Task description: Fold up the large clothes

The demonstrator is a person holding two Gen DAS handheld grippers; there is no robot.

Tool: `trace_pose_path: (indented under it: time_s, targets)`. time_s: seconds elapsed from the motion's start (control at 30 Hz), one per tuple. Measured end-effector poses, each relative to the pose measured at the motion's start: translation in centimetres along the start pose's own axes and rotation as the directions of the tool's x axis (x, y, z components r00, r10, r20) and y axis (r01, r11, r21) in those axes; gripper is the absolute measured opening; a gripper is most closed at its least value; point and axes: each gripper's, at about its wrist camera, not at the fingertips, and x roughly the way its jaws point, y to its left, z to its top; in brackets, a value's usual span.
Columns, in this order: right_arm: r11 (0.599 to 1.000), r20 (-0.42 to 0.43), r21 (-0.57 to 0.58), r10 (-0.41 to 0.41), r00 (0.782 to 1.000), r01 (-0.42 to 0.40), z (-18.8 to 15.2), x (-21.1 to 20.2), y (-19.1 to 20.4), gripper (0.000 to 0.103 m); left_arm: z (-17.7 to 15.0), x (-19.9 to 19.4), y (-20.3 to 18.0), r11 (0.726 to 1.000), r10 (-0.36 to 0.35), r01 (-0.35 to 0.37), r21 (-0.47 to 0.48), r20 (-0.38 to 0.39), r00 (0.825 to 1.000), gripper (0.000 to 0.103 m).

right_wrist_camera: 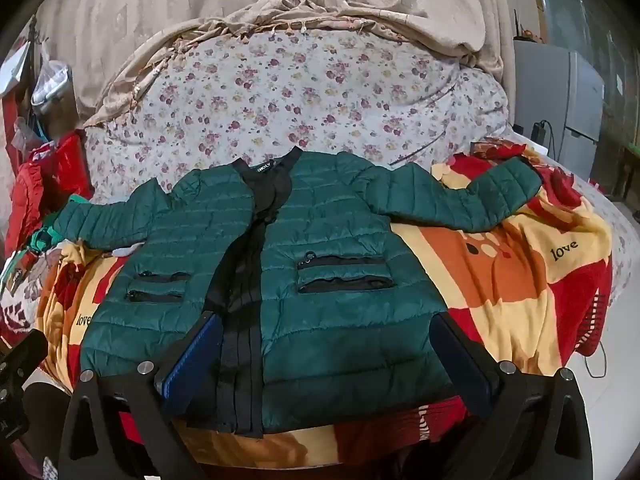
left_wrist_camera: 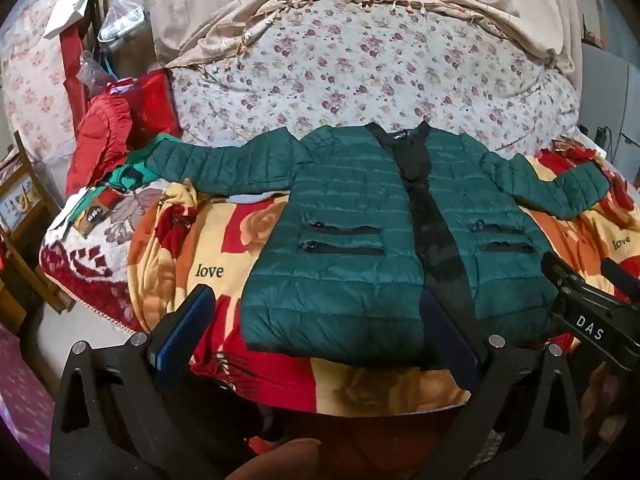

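Note:
A dark green quilted jacket [left_wrist_camera: 352, 216] with a black front placket lies flat and face up on the bed, both sleeves spread out sideways; it also shows in the right wrist view [right_wrist_camera: 320, 248]. My left gripper [left_wrist_camera: 320, 312] is open and empty, hovering above the jacket's left front hem. My right gripper [right_wrist_camera: 324, 328] is open and empty, hovering above the jacket's right front hem. The right gripper's body [left_wrist_camera: 592, 304] shows at the right edge of the left wrist view.
The jacket rests on a yellow and red "love" blanket [right_wrist_camera: 520, 264]. A floral quilt [left_wrist_camera: 360, 64] is piled behind it. Red clothes [left_wrist_camera: 108, 136] and a green garment [left_wrist_camera: 132, 172] lie at the bed's left. A grey fridge [right_wrist_camera: 568, 96] stands at the right.

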Motion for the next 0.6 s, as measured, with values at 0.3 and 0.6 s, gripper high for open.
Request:
trace_pose_path:
  time_s: [0.3,0.6]
  targets:
    - [1.0,-0.005,-0.003,0.003,1.0,-0.003,-0.47,0.05,-0.22,0.103,-0.01,0.03,0.08,1.0,-0.008,0.008,-0.009,-0.01,1.0,0.102]
    - [1.0,-0.023,-0.008,-0.002,1.0,0.001,-0.43,0.34,0.33,0.103,-0.79,0.7,-0.2,0.999,-0.036,0.035,-0.018,-0.041,0.999,0.102]
